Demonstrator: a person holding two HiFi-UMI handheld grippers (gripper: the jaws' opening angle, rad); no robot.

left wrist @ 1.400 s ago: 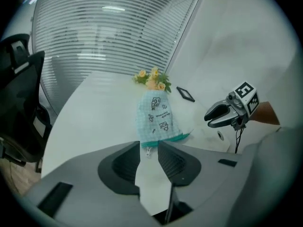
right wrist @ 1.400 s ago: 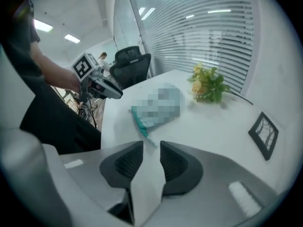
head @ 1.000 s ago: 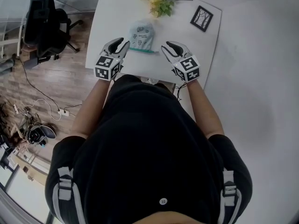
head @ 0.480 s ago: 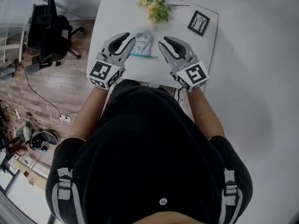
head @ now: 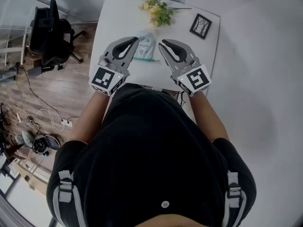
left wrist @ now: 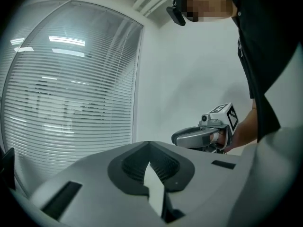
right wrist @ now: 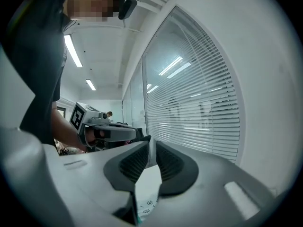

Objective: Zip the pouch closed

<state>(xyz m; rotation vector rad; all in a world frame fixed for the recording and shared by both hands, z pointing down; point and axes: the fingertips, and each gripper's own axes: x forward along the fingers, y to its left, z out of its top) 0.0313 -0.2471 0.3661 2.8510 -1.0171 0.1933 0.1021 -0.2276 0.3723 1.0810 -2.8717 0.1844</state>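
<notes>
A pale blue printed pouch lies flat on the white table, its teal zip line along the near edge. Both grippers hang well above it, pointing roughly level and away from the person. My left gripper is shut, tips meeting with nothing between them. My right gripper has a thin slit left between its tips; its jaws are closing on nothing. A bit of the pouch shows far below through that slit. Neither gripper touches the pouch.
Yellow flowers lie at the table's far edge, and a small framed picture at its far right. An office chair and floor cables are to the left. Window blinds fill the gripper views.
Both grippers have risen off the table toward the head camera and levelled out, their jaws drawing together. The pouch has stayed where it lay.
</notes>
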